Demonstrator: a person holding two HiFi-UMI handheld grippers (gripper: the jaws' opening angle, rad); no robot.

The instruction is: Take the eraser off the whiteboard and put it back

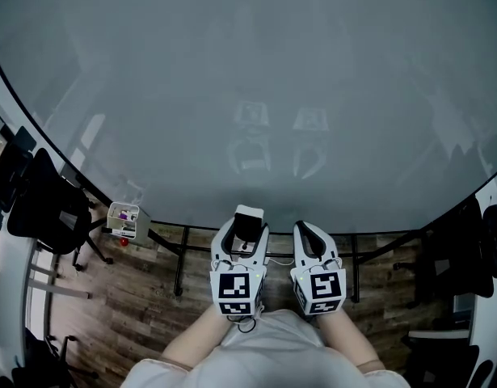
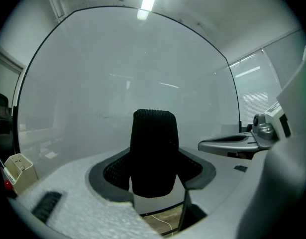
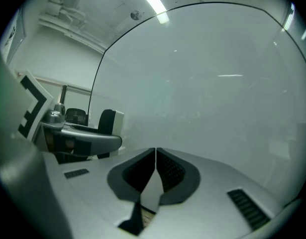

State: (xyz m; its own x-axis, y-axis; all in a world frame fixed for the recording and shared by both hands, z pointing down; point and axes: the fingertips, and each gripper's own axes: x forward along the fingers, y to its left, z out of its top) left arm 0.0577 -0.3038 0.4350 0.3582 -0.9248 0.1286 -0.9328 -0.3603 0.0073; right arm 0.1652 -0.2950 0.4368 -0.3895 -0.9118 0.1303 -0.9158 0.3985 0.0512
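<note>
A person stands close in front of a large, pale grey glossy whiteboard (image 1: 256,79) that fills nearly the whole head view. Both hand-held tools are low at the bottom centre, side by side.

The left gripper (image 1: 246,234) is clamped on a small block eraser with a black felt face and white back (image 2: 153,151), which stands upright between the jaws near the board's lower edge. Whether the felt touches the board cannot be told. The right gripper (image 3: 155,156) is just beside it, jaws pressed together with nothing between them.

The eraser looks light, with a stiff back and soft felt that should give slightly. It is probably best held by its two hard long sides, as it is now, leaving the felt face free to meet the board. It is likely magnetic, though nothing confirms that.

The board is clean and shiny enough to show faint reflections of both tools. It stands on black metal legs (image 1: 180,265) over a dark wood-plank floor (image 1: 143,314). At the lower left of the head view a small cream plastic holder (image 1: 124,221) hangs at the board's edge, and a black office chair (image 1: 46,204) stands further left.
</note>
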